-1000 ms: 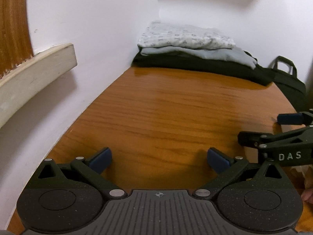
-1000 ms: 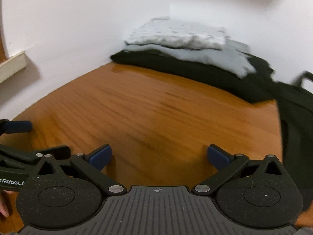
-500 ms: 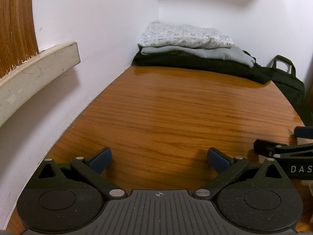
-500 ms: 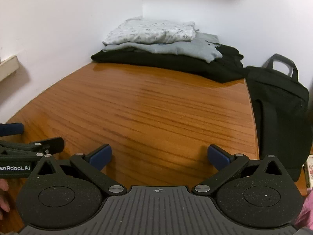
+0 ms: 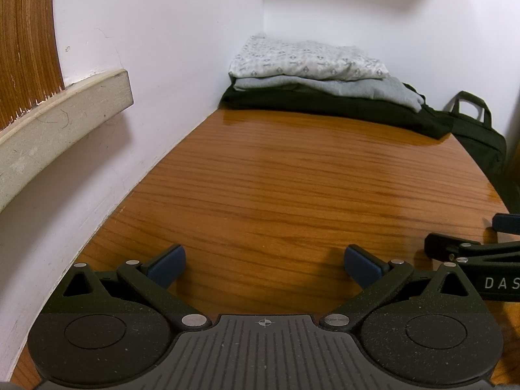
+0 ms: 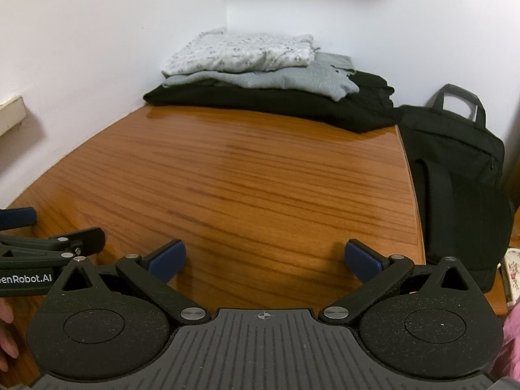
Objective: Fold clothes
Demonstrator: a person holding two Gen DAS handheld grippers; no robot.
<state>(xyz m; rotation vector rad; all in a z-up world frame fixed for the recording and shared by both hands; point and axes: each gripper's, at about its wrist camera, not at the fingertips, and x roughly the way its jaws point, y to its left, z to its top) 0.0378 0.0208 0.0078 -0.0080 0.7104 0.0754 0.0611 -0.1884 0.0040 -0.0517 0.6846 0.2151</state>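
Near: left gripper (image 5: 265, 261) and right gripper (image 6: 265, 260) both spread wide, empty, over bare wooden table (image 6: 260, 175). Far corner: stacked clothes (image 6: 260, 74), patterned top piece (image 6: 240, 52). Soft, light, floppy; probably best pinched at near corners.

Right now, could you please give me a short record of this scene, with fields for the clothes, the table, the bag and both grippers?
clothes: stack of three folded pieces at the far corner of the table; patterned white top, grey sweater in the middle, black garment at the bottom
table: wooden, bare in front of the stack
bag: black, with a handle, beside the table's right edge
left gripper: open, holding nothing
right gripper: open, holding nothing
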